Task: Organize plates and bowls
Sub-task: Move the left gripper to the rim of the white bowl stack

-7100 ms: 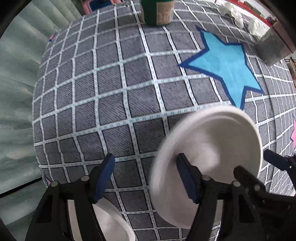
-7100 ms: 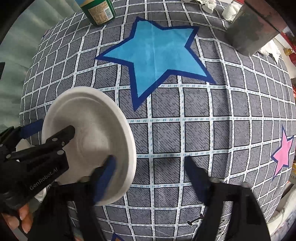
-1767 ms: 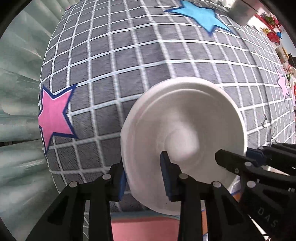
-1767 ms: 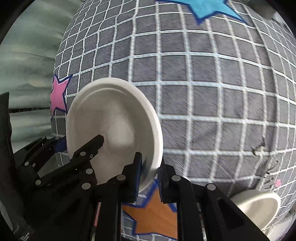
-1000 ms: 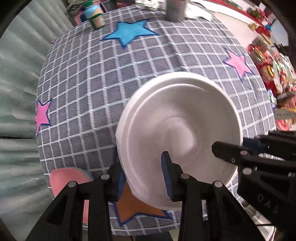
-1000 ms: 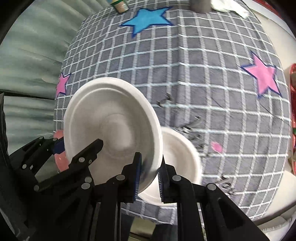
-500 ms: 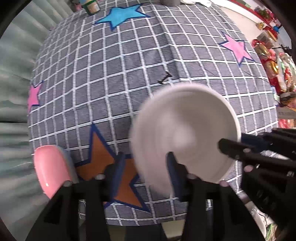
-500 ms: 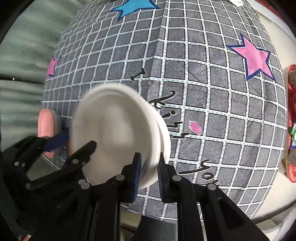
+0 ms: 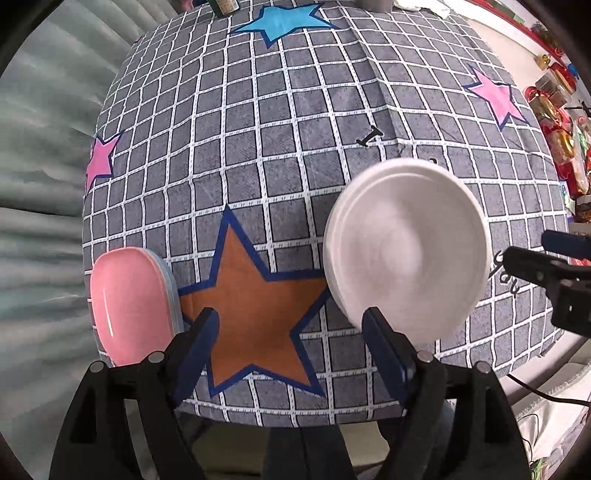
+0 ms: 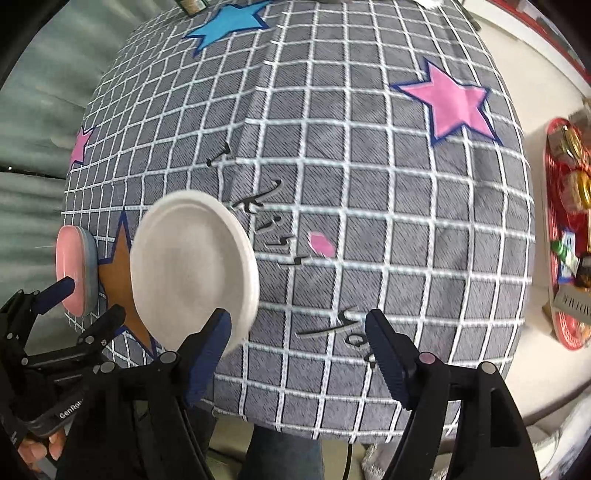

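A stack of white plates (image 9: 406, 251) lies on the grey checked tablecloth near the table's front edge, beside the orange star (image 9: 255, 306); it also shows in the right wrist view (image 10: 194, 267). A pink plate on a blue-grey one (image 9: 129, 306) sits at the front left corner, seen in the right wrist view too (image 10: 75, 271). My left gripper (image 9: 291, 343) is open and empty, with its right finger just in front of the white plates. My right gripper (image 10: 297, 350) is open and empty, its left finger by the plates' near rim.
The tablecloth (image 9: 258, 147) carries blue and pink stars. A green can (image 9: 223, 5) and a grey container (image 9: 375, 3) stand at the far edge. A red tray (image 10: 569, 236) of packets lies on the floor to the right. The table's front edge is close below the grippers.
Both grippers have opened and let go of the white plate, which now rests on the other white plate on the table. Both grippers have drawn back toward the front edge.
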### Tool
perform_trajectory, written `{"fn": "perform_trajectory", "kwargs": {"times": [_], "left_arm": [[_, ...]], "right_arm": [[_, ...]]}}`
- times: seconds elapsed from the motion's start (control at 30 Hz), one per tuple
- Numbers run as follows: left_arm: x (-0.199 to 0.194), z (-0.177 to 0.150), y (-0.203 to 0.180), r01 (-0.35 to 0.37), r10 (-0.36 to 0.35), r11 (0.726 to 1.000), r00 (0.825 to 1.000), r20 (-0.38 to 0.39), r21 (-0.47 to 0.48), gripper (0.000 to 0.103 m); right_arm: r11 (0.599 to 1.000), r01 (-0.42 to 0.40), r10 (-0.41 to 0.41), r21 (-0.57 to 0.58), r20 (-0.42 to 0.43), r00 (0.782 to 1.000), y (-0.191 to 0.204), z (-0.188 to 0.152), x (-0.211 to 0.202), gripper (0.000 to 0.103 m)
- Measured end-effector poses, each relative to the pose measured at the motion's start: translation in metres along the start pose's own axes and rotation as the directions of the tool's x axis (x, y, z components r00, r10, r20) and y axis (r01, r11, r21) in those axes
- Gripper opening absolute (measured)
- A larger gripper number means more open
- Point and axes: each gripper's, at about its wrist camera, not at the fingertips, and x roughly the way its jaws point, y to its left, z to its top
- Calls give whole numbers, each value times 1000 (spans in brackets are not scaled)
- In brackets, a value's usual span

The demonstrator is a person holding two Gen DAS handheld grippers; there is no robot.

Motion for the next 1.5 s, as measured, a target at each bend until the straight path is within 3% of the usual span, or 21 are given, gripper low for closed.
{"fn": "perform_trajectory", "kwargs": {"times": [0.03, 0.1, 0.4, 0.63, 1.03, 1.23, 1.5], "left_arm": [[-2, 2, -3, 6, -6, 1000, 1000, 9, 0, 90], [-4, 3, 0, 10, -10, 1000, 999, 31, -1, 103], [4, 1, -4, 64, -64, 998, 998, -18, 7, 103], [8, -6, 12, 59, -58, 998, 998, -34, 7, 103], [12, 15, 31, 56, -59, 991, 998, 18, 123, 103], [18, 17, 42, 74, -76, 989, 997, 17, 127, 103], [23, 28, 52, 74, -76, 994, 997, 26, 77, 103]], "right_arm": [[1000, 0, 0, 4, -4, 1000, -1, -2, 0, 95], [1000, -16, 16, 22, 5, 1000, -6, -7, -4, 101], [998, 5, -4, 65, -14, 1000, -6, -13, 3, 101], [997, 18, -16, 77, -37, 999, 9, -9, 7, 101], [987, 60, -59, 150, -17, 998, 36, -2, 18, 101], [982, 79, -75, 169, -28, 997, 53, -3, 31, 101], [988, 106, -105, 112, -19, 994, 69, -2, 39, 101]]}}
